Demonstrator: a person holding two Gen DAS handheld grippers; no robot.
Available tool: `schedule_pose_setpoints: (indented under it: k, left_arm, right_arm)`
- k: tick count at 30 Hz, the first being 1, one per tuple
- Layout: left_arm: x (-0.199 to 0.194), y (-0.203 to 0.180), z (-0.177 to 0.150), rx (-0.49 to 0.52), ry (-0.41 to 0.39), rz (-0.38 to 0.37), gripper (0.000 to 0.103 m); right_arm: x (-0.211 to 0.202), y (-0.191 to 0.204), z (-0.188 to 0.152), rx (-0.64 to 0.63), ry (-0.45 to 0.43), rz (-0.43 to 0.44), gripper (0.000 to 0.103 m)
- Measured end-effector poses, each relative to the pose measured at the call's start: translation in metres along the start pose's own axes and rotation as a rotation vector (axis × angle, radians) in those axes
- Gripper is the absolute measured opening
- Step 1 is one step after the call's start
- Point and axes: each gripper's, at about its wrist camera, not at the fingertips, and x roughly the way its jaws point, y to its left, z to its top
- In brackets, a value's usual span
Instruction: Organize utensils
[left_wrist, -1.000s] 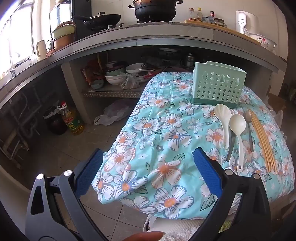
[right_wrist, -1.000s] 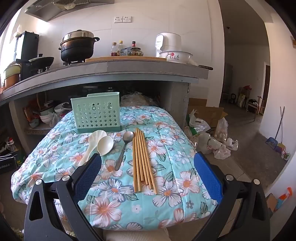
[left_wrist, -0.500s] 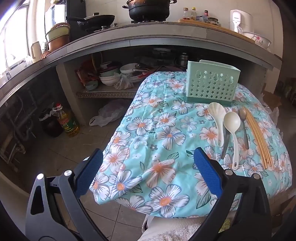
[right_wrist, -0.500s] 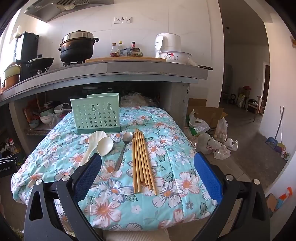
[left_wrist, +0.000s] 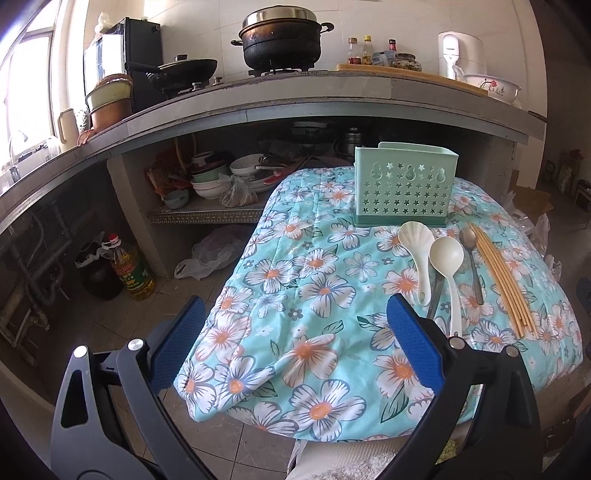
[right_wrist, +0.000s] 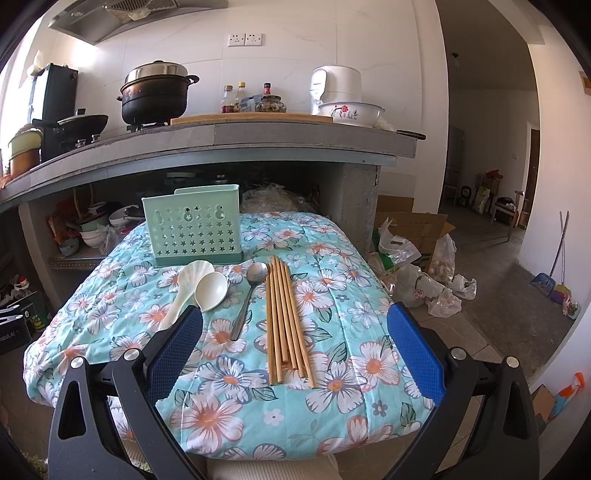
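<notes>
Both grippers hung short of the table's near edge, nothing yet gripped. The left gripper (left_wrist: 299, 343) had its fingers spread wide and empty; so did the right gripper (right_wrist: 295, 343). The chopsticks (right_wrist: 286, 319) lay in a loose bundle on the floral cloth (right_wrist: 354, 295), just right of the metal spoon (right_wrist: 248, 295) and the two white spoons (right_wrist: 205, 290) — all in front of the green holder (right_wrist: 192, 225). The step was probably a first pick: the right gripper sat nearest the chopsticks, so best to close across the bundle mid-length, pinching squarely — otherwise sticks would likely splay.
</notes>
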Motion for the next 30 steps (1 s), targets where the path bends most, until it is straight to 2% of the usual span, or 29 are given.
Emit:
schedule_pose_setpoints:
  k: [18,30]
  left_arm:
    - [-0.001,-0.008,-0.002,0.01,0.024,-0.074,0.095]
    - [-0.011,-0.009,0.001,0.012,-0.034,-0.07,0.095]
  right_arm:
    - [-0.002,0.002,0.0,-0.001,0.003,0.004,0.097]
    - [0.001,0.003,-0.004,-0.002,0.005,0.009,0.097]
